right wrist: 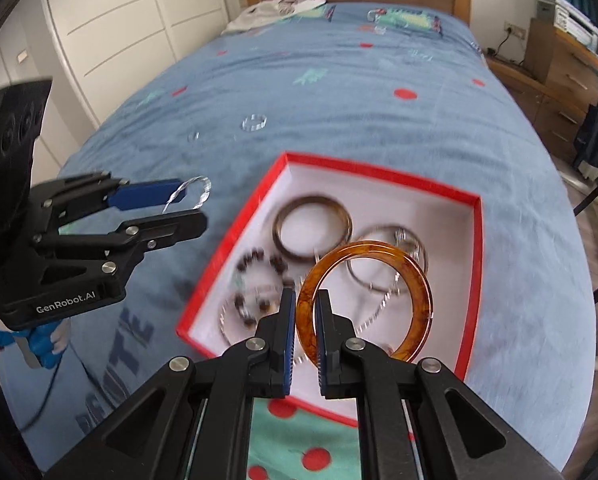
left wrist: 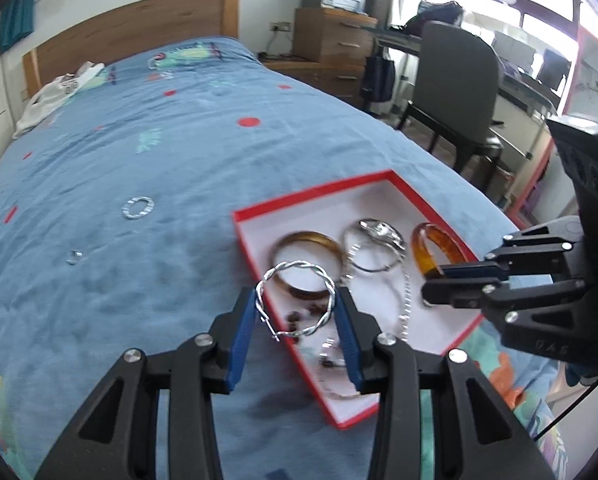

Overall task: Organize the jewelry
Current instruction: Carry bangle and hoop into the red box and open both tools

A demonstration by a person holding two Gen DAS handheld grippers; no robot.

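A red box (left wrist: 259, 210) with a white floor lies on the blue bedspread; it also shows in the right wrist view (right wrist: 379, 168). It holds a brown bangle (left wrist: 311, 240), silver bangles (left wrist: 375, 248), a chain and a bead bracelet (right wrist: 259, 276). My left gripper (left wrist: 297, 308) is shut on a twisted silver hoop (left wrist: 295, 300) held over the box's left edge. My right gripper (right wrist: 305, 320) is shut on an amber bangle (right wrist: 379, 300) held above the box.
A flat silver ring (left wrist: 138, 207) and a small ring (left wrist: 74, 256) lie loose on the bedspread to the left of the box. White clothing (left wrist: 55, 96) lies by the wooden headboard. An office chair (left wrist: 459, 80) and drawers stand right of the bed.
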